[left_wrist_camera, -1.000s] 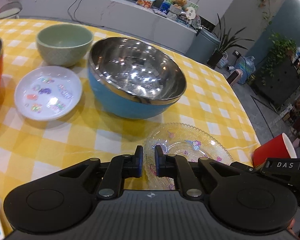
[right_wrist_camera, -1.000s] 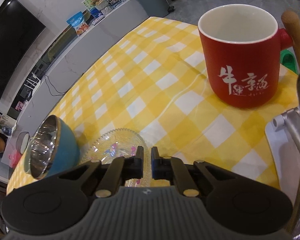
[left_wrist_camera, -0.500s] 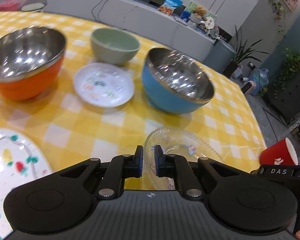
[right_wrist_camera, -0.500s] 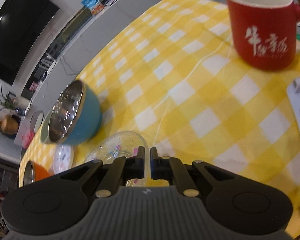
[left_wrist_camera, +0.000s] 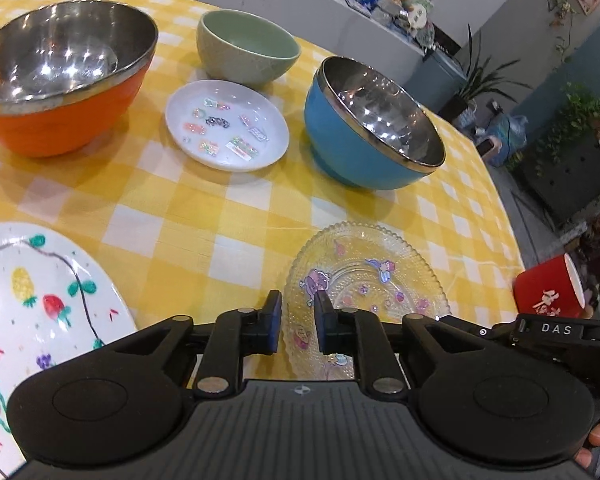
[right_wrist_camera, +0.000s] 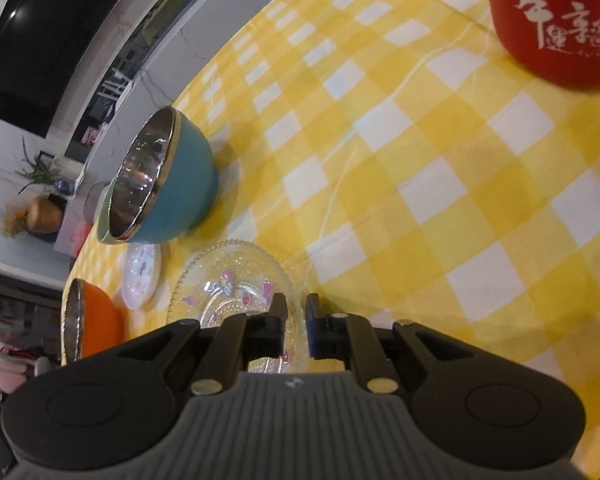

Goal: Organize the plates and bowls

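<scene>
Both grippers on the glass plate (left_wrist_camera: pixel 366 276)

Left gripper (left_wrist_camera: pixel 297 304) and right gripper (right_wrist_camera: pixel 295 307) each straddle its near rim, jaws slightly apart, can't tell if pinching. Blue bowl (left_wrist_camera: pixel 370 128) sits farther back.

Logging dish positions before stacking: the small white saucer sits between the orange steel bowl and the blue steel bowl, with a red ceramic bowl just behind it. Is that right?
Not quite: the bowl behind the small white saucer is pale green, not red. The left wrist view shows it, with the orange steel bowl and blue steel bowl on either side as you said.
</scene>
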Demonstrator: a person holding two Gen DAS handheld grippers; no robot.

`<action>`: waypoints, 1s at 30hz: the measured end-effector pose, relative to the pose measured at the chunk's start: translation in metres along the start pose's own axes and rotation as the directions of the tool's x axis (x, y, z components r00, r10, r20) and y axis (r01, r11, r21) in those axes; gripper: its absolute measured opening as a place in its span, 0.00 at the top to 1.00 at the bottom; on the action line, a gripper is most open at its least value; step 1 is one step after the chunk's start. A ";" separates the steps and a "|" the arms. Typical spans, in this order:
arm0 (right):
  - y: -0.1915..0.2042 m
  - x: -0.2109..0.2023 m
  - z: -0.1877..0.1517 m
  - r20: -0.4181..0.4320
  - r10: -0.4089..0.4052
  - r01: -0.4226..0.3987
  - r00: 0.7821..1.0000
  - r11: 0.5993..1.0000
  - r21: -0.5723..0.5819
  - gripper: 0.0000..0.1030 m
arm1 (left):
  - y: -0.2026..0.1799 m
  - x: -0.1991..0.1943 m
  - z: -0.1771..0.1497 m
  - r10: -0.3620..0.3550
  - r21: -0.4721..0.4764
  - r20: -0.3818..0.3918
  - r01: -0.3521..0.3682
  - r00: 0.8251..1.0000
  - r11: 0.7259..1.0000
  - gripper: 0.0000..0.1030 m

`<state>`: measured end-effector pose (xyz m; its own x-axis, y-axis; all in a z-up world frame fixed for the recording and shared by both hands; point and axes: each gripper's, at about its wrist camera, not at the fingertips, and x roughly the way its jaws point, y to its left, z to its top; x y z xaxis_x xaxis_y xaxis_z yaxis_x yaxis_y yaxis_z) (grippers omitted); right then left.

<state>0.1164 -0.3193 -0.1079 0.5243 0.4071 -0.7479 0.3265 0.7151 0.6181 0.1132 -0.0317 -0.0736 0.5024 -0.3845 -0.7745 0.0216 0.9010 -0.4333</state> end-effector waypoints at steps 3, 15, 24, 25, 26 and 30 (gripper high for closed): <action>0.005 0.000 -0.001 0.001 -0.014 0.014 1.000 0.999 -0.041 0.90 | -0.004 0.001 0.001 0.004 0.031 -0.008 -0.004 1.000 1.000 0.79; 0.027 -0.001 -0.013 0.047 -0.114 0.121 0.992 0.973 -0.196 0.91 | -0.012 -0.003 -0.006 0.055 0.096 0.035 -0.058 0.998 0.994 0.87; 0.044 -0.001 -0.026 0.017 -0.063 0.065 0.998 0.972 -0.225 0.93 | 0.003 -0.035 -0.008 0.091 0.077 0.062 -0.096 0.994 0.992 0.87; 0.046 0.000 -0.028 0.007 -0.050 0.051 0.999 0.972 -0.228 0.93 | 0.006 -0.041 -0.008 0.096 0.074 0.068 -0.101 0.993 0.992 0.87; 0.049 0.001 -0.031 -0.006 -0.035 0.033 0.999 0.973 -0.227 0.93 | 0.010 -0.047 -0.009 0.101 0.072 0.074 -0.107 0.992 0.992 0.87; 0.062 0.003 -0.046 -0.044 0.024 -0.033 0.999 0.972 -0.232 0.94 | 0.027 -0.073 -0.015 0.128 0.048 0.089 -0.132 0.988 0.990 0.87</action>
<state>0.1022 -0.2476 -0.0824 0.4966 0.4488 -0.7430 0.1175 0.8133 0.5698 0.0644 0.0181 -0.0355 0.5756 -0.2469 -0.7795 -0.0036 0.9526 -0.3043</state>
